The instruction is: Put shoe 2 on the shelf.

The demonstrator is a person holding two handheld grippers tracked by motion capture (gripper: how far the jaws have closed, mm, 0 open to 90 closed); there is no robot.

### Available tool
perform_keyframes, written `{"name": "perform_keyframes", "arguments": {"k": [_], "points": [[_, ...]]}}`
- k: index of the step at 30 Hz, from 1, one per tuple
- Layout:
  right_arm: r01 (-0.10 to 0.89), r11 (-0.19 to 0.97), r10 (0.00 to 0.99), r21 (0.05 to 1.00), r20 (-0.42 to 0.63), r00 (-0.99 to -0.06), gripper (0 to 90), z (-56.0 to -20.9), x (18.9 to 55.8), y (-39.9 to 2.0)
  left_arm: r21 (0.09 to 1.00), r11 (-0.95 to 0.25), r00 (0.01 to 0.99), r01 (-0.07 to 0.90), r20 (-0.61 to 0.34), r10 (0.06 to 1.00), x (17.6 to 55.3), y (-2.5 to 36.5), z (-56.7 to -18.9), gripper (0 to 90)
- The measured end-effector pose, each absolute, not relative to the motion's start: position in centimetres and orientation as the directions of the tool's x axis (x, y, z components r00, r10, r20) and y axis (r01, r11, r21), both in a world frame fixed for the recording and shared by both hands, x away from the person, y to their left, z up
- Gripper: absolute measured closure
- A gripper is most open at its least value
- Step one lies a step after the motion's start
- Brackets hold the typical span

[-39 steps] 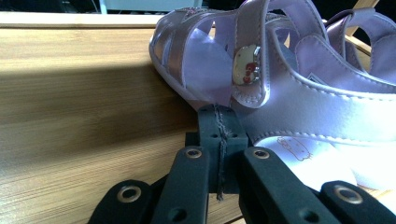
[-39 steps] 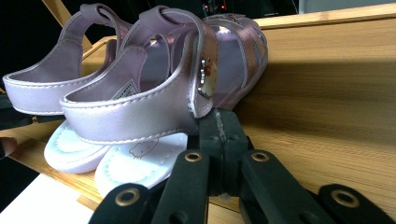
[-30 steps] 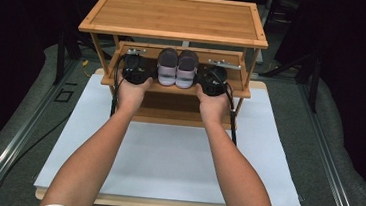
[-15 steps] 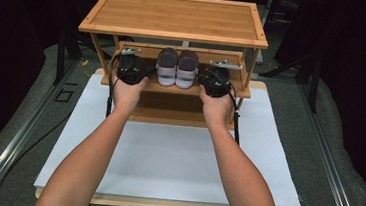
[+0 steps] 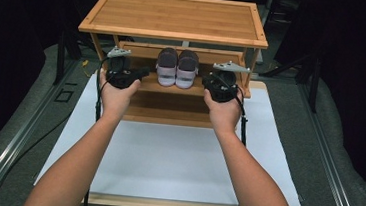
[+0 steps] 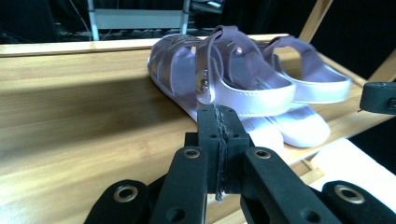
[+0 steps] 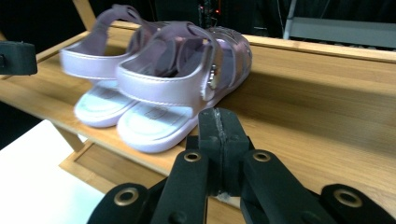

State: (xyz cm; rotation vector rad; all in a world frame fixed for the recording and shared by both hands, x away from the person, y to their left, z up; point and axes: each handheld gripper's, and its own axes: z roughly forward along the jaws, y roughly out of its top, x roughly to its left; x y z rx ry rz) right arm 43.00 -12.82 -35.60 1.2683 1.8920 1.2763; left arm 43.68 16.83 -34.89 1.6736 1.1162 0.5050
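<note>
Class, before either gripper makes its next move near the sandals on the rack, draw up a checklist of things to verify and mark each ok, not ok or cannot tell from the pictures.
1. Both sandals stand side by side on the middle shelf: ok.
2. Sandals free of any grip: ok, nothing touches them.
3. Left gripper ready to take a sandal: not ok, its jaws are shut and empty.
4. Right gripper ready to take a sandal: not ok, shut and empty too.
5. Path to the heel straps clear: ok, bare shelf lies between jaws and sandals.
6. Buckles fastened: cannot tell.
</note>
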Motion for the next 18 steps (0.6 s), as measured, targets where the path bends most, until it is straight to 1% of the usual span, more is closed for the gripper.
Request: {"name": "perform_keyframes", "arguments": {"k": [3, 5, 9, 13, 18], "points": [[0.406, 0.115, 0.894, 0.906, 0.084, -0.440, 89.9, -35.4, 42.4, -13.0, 0.904, -0.051, 0.489, 0.425, -0.181, 0.853, 43.1, 17.3, -34.8, 89.5], [0.407, 0.123, 0.885, 0.905, 0.085, -0.457, 89.7, -35.1, 41.4, -13.3, 0.906, -0.053, 0.498, 0.420, -0.181, 0.848, 42.2, 18.1, -34.6, 89.5], [0.390, 0.141, 0.878, 0.910, 0.067, -0.473, 89.7, -34.6, 39.8, -14.2, 0.911, -0.045, 0.504, 0.410, -0.185, 0.844, 40.8, 19.1, -34.3, 89.5], [0.356, 0.176, 0.883, 0.918, 0.013, -0.470, 89.4, -34.5, 38.1, -15.3, 0.912, -0.055, 0.504, 0.405, -0.173, 0.846, 39.3, 20.2, -34.5, 89.5], [0.358, 0.170, 0.871, 0.918, 0.030, -0.490, 88.8, -35.1, 35.8, -16.8, 0.914, -0.054, 0.516, 0.403, -0.178, 0.838, 37.3, 21.5, -35.2, 89.0]]}}
